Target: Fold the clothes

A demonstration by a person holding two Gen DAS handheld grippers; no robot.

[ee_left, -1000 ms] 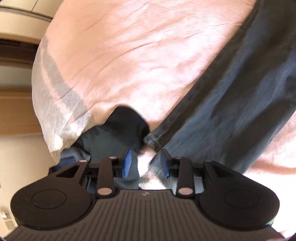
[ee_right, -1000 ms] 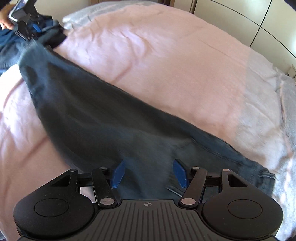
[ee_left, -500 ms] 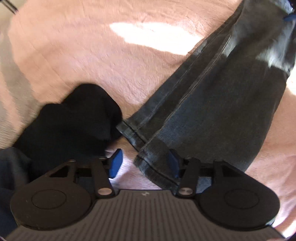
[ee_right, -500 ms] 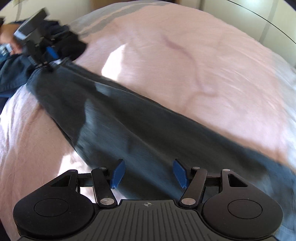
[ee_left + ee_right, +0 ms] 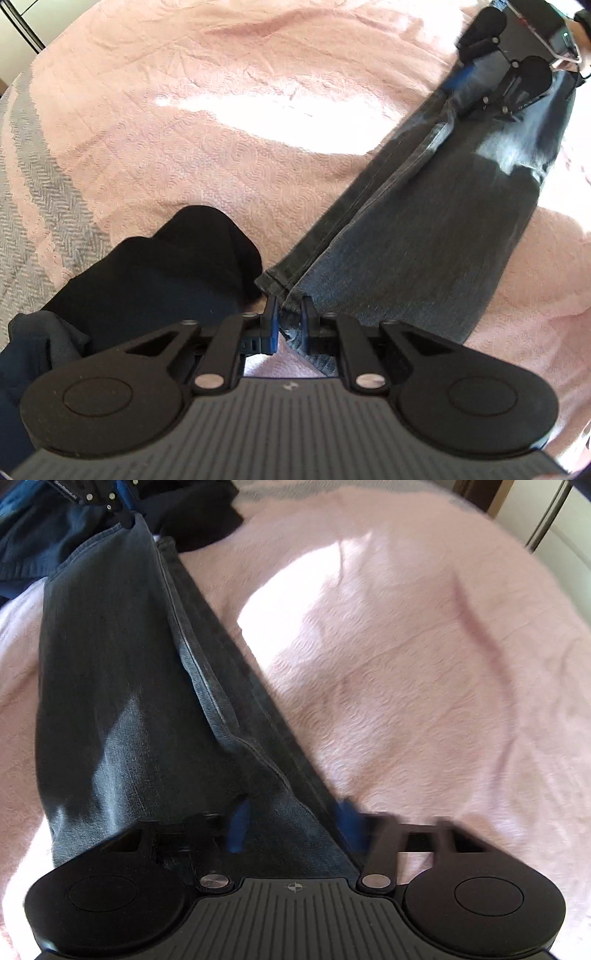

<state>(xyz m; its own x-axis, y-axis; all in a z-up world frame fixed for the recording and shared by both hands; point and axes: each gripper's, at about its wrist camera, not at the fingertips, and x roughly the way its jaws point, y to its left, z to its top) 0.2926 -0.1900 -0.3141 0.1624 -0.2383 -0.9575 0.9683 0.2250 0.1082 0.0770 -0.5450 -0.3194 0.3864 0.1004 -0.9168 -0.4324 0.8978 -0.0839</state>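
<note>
The left tool [image 5: 287, 321] is clenched on the hem of the jeans [image 5: 417, 236], with both fingers pinching the denim at the leg end. The right tool [image 5: 291, 827] straddles the other end of the jeans with its fingers spread wide. Denim lies between them, but the fingers are blurred and do not appear pressed against it, so this tool reads as released.

The jeans lie stretched in one long strip across the pink bedspread [image 5: 207, 122]. One leg is stacked on the other, and the two side seams run nearly parallel. The lengthwise fold therefore appears to be in place, although the lower leg shows along one edge and the hems do not line up exactly.

The strip is still at full length and no crosswise fold is visible. The remaining work appears to be bringing the hem end toward the waist end, and possibly squaring the edges.

A black garment [image 5: 155, 269] lies crumpled just beside the hem, close to the left tool. A dark blue garment [image 5: 40, 535] lies bunched beyond the hem end, also unfolded.
</note>
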